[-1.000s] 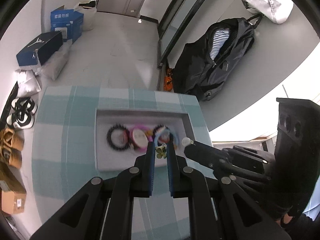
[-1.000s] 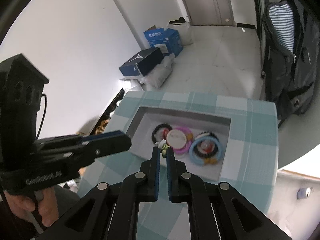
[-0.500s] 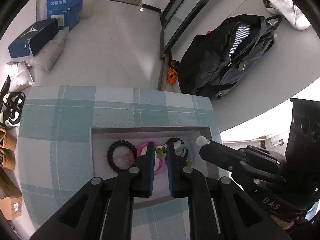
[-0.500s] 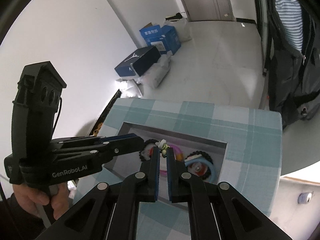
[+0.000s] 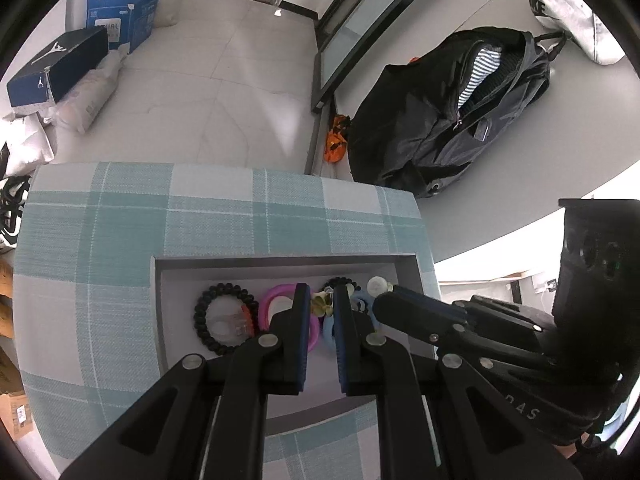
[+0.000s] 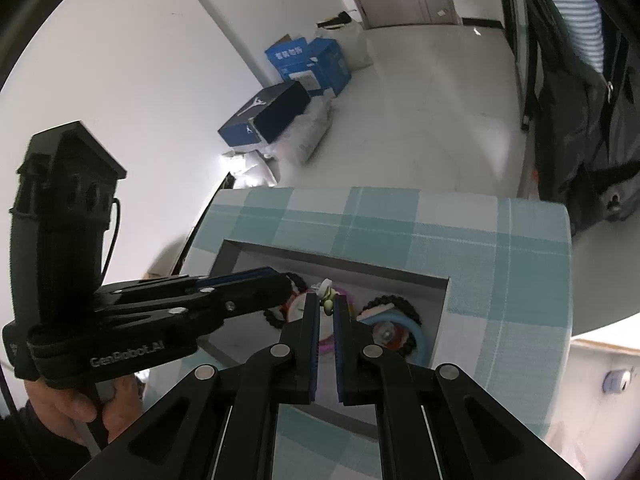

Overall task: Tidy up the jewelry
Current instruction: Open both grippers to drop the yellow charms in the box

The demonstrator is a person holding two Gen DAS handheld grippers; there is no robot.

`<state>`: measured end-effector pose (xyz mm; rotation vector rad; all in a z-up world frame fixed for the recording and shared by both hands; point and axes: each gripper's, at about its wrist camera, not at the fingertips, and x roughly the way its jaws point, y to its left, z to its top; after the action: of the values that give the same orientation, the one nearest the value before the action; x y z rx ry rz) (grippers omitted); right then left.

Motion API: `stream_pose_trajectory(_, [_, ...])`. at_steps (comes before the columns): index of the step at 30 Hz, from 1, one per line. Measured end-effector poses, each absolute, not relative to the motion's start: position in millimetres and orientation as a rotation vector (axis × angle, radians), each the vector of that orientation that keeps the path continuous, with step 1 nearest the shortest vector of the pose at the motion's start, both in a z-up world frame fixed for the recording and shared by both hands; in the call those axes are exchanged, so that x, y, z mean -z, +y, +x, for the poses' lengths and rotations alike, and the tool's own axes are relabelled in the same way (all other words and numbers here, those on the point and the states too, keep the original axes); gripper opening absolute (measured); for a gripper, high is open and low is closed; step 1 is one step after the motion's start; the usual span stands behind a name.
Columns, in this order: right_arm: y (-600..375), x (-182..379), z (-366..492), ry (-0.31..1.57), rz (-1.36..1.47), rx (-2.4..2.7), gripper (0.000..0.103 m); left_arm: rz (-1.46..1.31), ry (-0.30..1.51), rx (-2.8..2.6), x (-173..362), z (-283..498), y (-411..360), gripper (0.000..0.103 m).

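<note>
The scene is viewed along each gripper's fingers from just behind and above, close over the grey tray on the checked table. The tray, the table and the floor boxes are shared by both views.

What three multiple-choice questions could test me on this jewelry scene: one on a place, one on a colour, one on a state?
1. Where does the big black bracelet lie?
A) in the tray
B) on a shelf
C) in a bowl

2. What colour is the ring beside it?
A) green
B) pink
C) orange

3. The left tool is:
A) wide open
B) shut on a charm
C) out of sight

Answers:
1 A, it rests on the grey tray's floor.
2 B, the ring is plainly pink.
3 B, the tool's fingers pinch a small charm.
</note>
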<state>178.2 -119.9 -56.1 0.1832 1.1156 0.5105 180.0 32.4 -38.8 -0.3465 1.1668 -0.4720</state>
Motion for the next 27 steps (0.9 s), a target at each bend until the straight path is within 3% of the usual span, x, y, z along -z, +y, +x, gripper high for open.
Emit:
stream_pose_trajectory(6, [-121.3,56.4,179.7,1.110,0.206,-0.508,0.010,-0.389,1.172,0.487,37.2,182.6,36.3,0.009])
stream_pose_trajectory(8, [-120.4,53.3,178.0,1.089,0.183,-0.497,0.022,-0.396,1.181,0.493,36.6,183.0,36.2,0.017])
stream_pose_trajectory(9, [-120.4,52.1,176.9,1.078,0.177,-0.491,0.035,-0.396,1.180,0.493,36.1,182.3,37.0,0.030])
stream_pose_trajectory(10, [-120.8,50.9,176.0,1.069,0.176,-0.487,0.038,-0.390,1.173,0.479,35.2,181.4,38.0,0.042])
stream_pose_trajectory(12, [-122.5,48.7,174.8,1.060,0.182,-0.491,0.038,-0.391,1.158,0.459,34.2,180.0,41.8,0.052])
stream_pose_trajectory(20, [-125.9,42.5,170.4,1.015,0.155,-0.452,0.049,-0.315,1.080,0.399,19.8,168.6,42.8,0.053])
stream_pose_trajectory(27, [-127.9,35.7,160.1,0.968,0.139,-0.447,0.072,-0.237,0.976,0.305,3.6,154.8,48.6,0.053])
